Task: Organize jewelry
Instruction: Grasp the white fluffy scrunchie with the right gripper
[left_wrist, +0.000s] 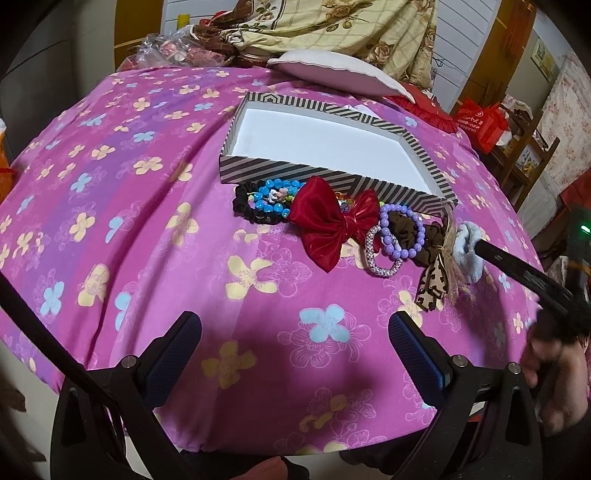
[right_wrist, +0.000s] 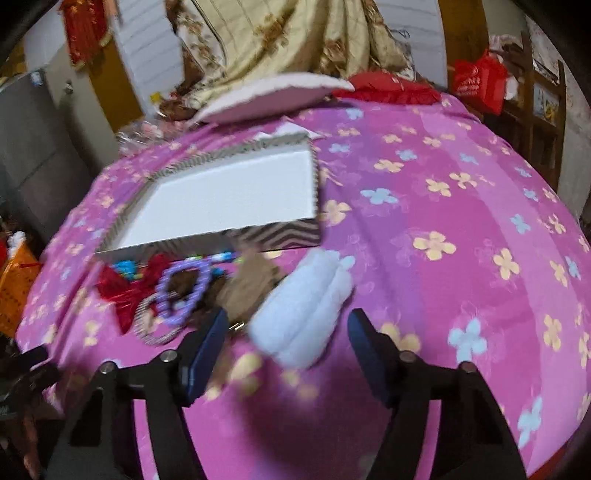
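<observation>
Fluffy pale-blue scrunchie (right_wrist: 303, 314) between parted right claw (right_wrist: 286, 356) pads, untouched, left claw (left_wrist: 295, 354) apart, satin red bow (left_wrist: 332, 221).

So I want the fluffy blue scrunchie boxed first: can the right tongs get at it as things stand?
Probably yes. The blue scrunchie lies at the open end of the pile, right ahead of the right tongs, whose jaws stand apart with nothing over it; only the brown bow crowds one side.
</observation>
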